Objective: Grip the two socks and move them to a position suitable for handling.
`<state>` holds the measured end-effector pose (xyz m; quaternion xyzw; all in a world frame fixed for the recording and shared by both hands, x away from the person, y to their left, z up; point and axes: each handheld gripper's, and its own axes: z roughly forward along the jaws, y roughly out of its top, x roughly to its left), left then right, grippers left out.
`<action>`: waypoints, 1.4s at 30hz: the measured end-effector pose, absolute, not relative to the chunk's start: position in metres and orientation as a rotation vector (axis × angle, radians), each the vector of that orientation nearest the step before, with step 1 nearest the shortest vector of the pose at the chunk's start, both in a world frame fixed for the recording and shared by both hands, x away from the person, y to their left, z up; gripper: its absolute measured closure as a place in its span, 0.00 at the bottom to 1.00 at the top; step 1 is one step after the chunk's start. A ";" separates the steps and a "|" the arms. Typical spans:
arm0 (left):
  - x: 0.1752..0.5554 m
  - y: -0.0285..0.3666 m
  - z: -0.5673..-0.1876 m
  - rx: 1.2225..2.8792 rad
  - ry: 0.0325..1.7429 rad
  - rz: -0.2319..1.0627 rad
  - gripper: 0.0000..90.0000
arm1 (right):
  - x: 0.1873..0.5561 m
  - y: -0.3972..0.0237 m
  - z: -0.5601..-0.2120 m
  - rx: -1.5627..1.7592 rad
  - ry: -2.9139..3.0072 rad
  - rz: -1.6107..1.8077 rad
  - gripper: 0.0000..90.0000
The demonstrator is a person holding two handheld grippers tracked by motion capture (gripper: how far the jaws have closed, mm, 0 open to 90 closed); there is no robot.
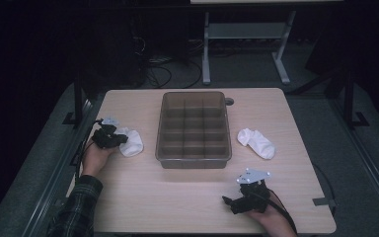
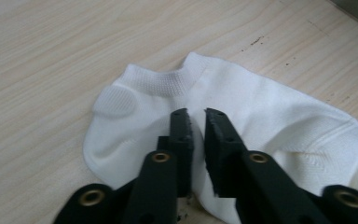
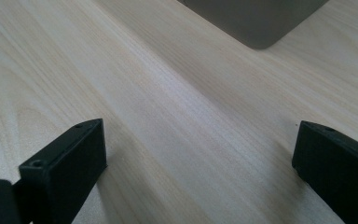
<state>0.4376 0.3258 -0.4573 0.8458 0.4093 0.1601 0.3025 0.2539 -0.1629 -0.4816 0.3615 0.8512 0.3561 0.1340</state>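
A white ankle sock [image 1: 132, 143] lies on the wooden table left of the tray. My left gripper [image 1: 120, 139] is down on it, and in the left gripper view its jaws [image 2: 196, 113] stand almost together, pinching a fold of the sock [image 2: 270, 107] near the cuff. A second white sock [image 1: 256, 143] lies right of the grey divided tray [image 1: 194, 162]. My right gripper [image 1: 232, 202] rests near the table's front edge, open, with its jaws [image 3: 198, 135] wide apart over bare wood and nothing between them. A corner of the tray [image 3: 256, 18] shows ahead of it.
The tray has several compartments, and I see nothing in them. A small round grommet [image 1: 229, 101] sits in the table behind the tray. The frame of a second table [image 1: 246, 44] and some cables stand on the dark floor beyond.
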 end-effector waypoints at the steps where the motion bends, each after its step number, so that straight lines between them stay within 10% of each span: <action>1: 0.438 0.326 -0.457 2.241 1.088 0.426 0.95 | 0.254 -0.163 -0.482 1.048 2.468 1.032 0.03; 42: 0.380 0.326 -0.395 2.085 1.100 0.459 0.97 | 0.254 -0.163 -0.482 1.049 2.467 1.032 0.03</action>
